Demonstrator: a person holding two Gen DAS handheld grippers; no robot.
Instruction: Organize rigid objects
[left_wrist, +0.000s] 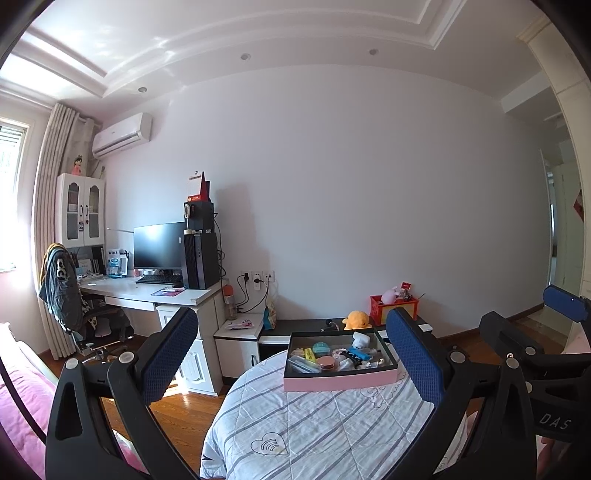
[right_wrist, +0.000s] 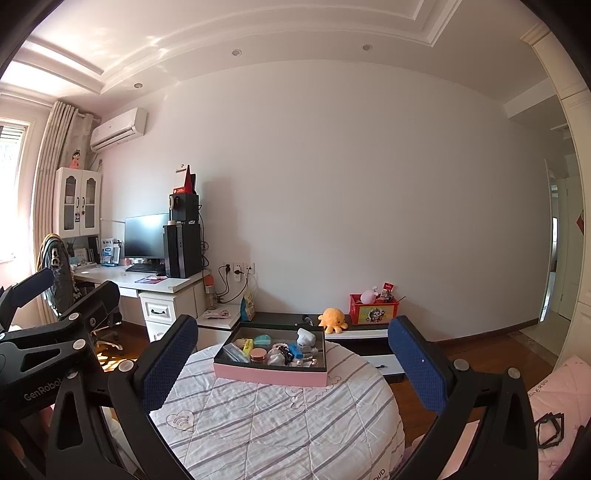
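Observation:
A pink tray (left_wrist: 338, 382) with a dark inside sits on a round striped quilted surface (left_wrist: 314, 432). It holds several small things: a teal round case (left_wrist: 321, 348), a pink round jar (left_wrist: 326, 363), a white adapter (left_wrist: 361, 339), a blue item (left_wrist: 360, 355). The tray also shows in the right wrist view (right_wrist: 266, 373). My left gripper (left_wrist: 291, 354) is open and empty, held back from the tray. My right gripper (right_wrist: 291, 354) is open and empty, also short of the tray. The right gripper shows at the right of the left view (left_wrist: 532, 332).
A low dark bench (right_wrist: 288, 318) behind the tray carries an orange plush (right_wrist: 332, 318) and a red box (right_wrist: 373, 309). A white desk (right_wrist: 162, 284) with monitor, computer tower and office chair stands at left. Wood floor lies around; a pink cushion (right_wrist: 561, 391) is at right.

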